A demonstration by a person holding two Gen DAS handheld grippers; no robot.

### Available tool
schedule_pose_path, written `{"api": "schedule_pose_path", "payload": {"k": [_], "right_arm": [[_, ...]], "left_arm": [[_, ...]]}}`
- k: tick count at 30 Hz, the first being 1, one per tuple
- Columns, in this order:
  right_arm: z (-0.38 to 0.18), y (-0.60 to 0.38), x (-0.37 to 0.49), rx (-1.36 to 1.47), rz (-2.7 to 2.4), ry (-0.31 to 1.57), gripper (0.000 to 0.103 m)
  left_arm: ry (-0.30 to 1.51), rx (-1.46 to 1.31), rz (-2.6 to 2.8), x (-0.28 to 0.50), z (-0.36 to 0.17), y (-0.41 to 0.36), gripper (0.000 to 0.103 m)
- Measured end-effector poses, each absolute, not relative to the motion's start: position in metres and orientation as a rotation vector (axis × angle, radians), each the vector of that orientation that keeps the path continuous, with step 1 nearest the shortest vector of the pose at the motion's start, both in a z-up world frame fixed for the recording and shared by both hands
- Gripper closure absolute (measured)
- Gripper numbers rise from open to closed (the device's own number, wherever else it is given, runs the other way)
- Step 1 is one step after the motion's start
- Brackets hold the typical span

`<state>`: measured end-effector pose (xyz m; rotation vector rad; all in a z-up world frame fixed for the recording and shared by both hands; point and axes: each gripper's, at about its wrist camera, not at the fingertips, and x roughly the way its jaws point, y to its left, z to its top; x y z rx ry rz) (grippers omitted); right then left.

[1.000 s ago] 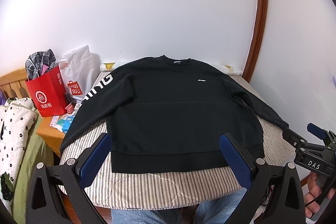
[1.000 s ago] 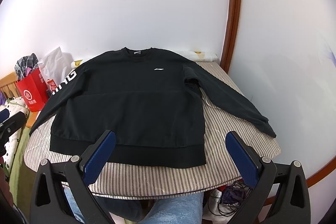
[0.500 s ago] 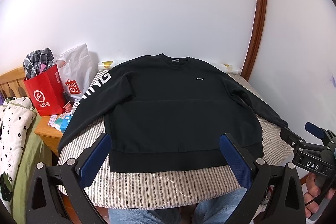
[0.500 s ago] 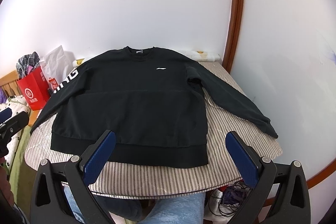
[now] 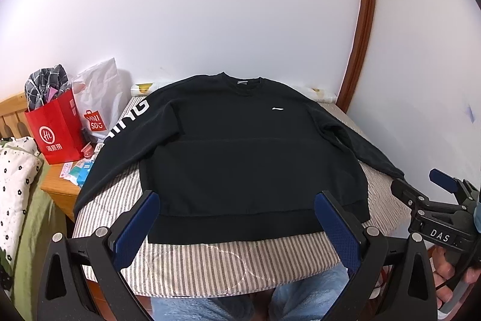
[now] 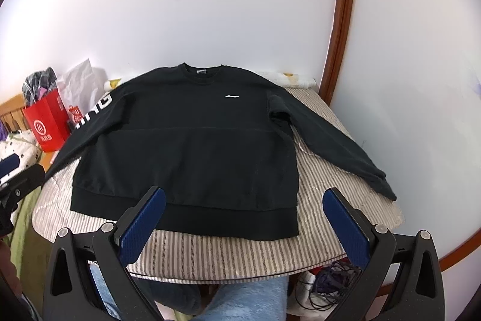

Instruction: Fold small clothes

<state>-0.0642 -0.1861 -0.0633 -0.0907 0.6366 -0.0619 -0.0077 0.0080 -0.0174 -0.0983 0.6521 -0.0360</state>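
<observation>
Little was changed since the earlier frame: both tongs, left [image 5: 237, 226] and right [image 6: 244, 223], were held wide open and empty short of the hem. Ahead of them the black sweatshirt [image 5: 249, 152] was spread flat on the bench [image 5: 228, 263]. Folding was judged unstarted; a sleeve likely needed gripping first.

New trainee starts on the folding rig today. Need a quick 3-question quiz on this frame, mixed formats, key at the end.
1. True or false: the black sweatshirt already has a sleeve folded across its chest.
2. Multiple choice: the red paper bag stands (A) on the sweatshirt, (B) on the wooden nightstand beside the striped table cover, (C) in a claw.
3. Fill in: the left claw and right claw are both ____ and hold nothing.

Key: 1 false, both sleeves lie spread out to the sides. 2 B. 3 open.
</observation>
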Motion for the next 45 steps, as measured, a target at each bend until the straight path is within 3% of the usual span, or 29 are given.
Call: {"api": "schedule_pose_path", "payload": {"k": [17, 35, 45], "right_arm": [[-0.068, -0.189, -0.06, -0.082, -0.052, 0.631, 0.0], [-0.102, -0.171, -0.02, -0.105, -0.072, 0.638, 0.0], [-0.131, -0.172, 0.028, -0.097, -0.102, 0.679, 0.0]], "left_arm": [[0.631, -0.139, -0.04, -0.006, -0.018, 0.019, 0.0], [0.708, -0.262, 0.003, 0.044, -0.074, 0.075, 0.0], [0.736, -0.51, 0.077, 0.079, -0.128, 0.148, 0.012]]}}
